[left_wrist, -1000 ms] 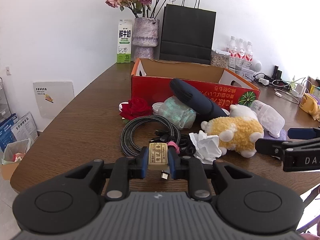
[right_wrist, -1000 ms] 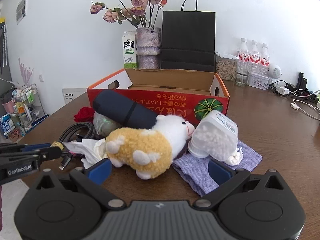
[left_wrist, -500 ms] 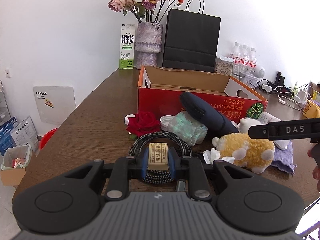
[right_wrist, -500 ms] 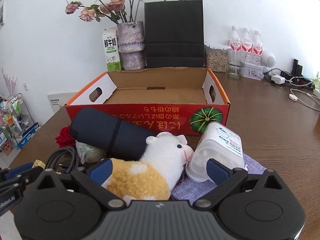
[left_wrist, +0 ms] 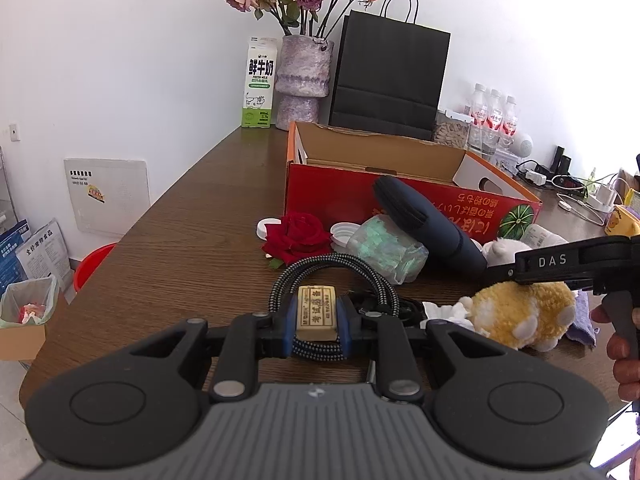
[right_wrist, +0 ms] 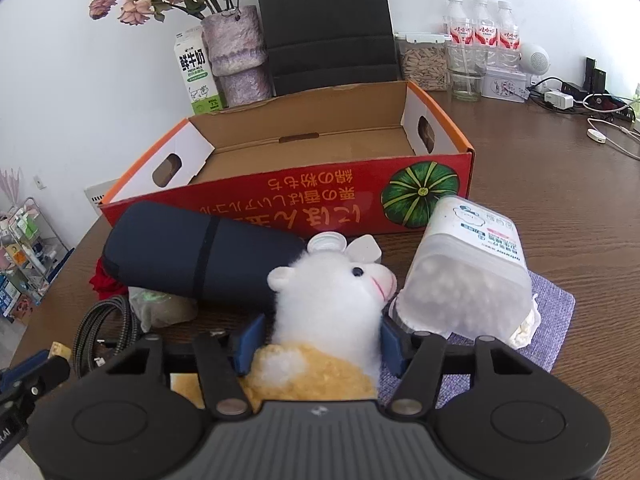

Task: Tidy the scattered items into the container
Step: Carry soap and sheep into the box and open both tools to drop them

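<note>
My left gripper (left_wrist: 316, 316) is shut on a small tan block with printed characters (left_wrist: 316, 312), held above a coiled braided cable (left_wrist: 332, 268). My right gripper (right_wrist: 318, 338) has its fingers on both sides of the white and yellow plush sheep (right_wrist: 332, 304), which also shows in the left wrist view (left_wrist: 520, 312). The open red cardboard box (right_wrist: 280, 196) stands just behind the pile; its inside looks bare. A dark blue cylinder pouch (right_wrist: 192, 252), a clear jar of white beads (right_wrist: 468, 272), a red rose (left_wrist: 296, 232) and a crumpled clear bag (left_wrist: 384, 248) lie before the box.
A purple cloth (right_wrist: 548, 312) lies under the jar. White lids (left_wrist: 264, 226) and crumpled tissue (left_wrist: 444, 312) sit among the pile. A vase (left_wrist: 304, 76), milk carton (left_wrist: 260, 84), black paper bag (left_wrist: 388, 76), water bottles (right_wrist: 484, 32) and cables (right_wrist: 600, 128) stand behind.
My left gripper has lifted the tan block up off the table over the cable. My right gripper moved forward onto the plush sheep and its fingers closed in around it.
</note>
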